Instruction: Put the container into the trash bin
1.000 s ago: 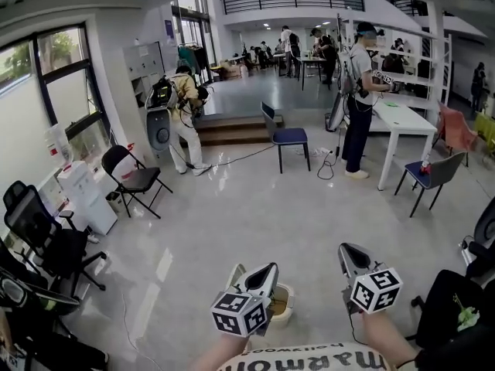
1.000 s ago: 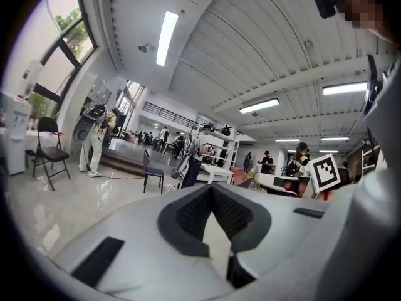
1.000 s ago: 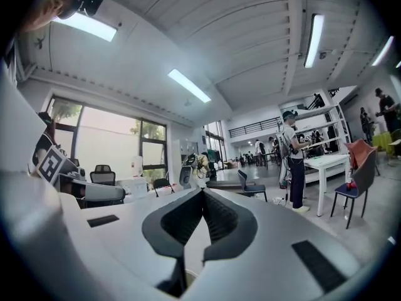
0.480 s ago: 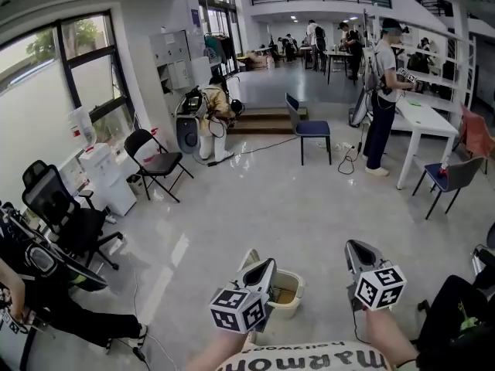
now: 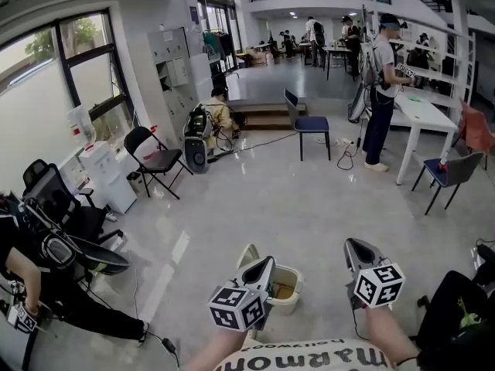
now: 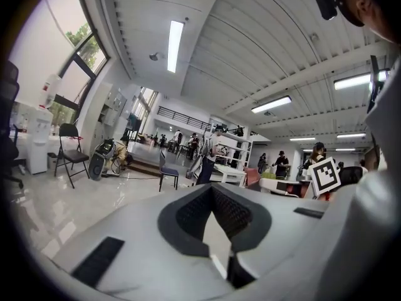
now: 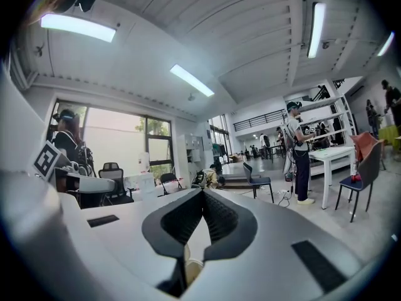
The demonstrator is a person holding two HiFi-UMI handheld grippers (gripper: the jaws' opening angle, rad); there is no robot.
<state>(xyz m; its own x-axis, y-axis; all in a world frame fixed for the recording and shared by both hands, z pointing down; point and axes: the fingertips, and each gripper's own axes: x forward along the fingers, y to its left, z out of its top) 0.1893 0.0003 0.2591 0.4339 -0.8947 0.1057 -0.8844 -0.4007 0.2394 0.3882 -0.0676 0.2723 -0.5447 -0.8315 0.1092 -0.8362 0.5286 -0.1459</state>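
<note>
Two handheld grippers fill the bottom edge of the head view. The left gripper [image 5: 265, 267] has its jaws pressed together. By my reading they pinch the raised pale flap of the cream plastic square container [image 5: 282, 304], since the left gripper view shows a thin pale sheet between the pads. The right gripper [image 5: 356, 252] is clenched on nothing, its pads meeting at the tips.

The container hangs above the glossy grey floor [image 5: 255, 199]. It touches the left gripper's right side and sits between the two grippers, apart from the right one. It looks light, thin-walled and somewhat flexible, with brownish contents, so it should be kept level. The rim or flap seems the sensible hold.

Farther off stand a black folding chair [image 5: 155, 161], a blue chair [image 5: 311, 124] and a white table [image 5: 421, 114]. I cannot pick out a trash bin.
</note>
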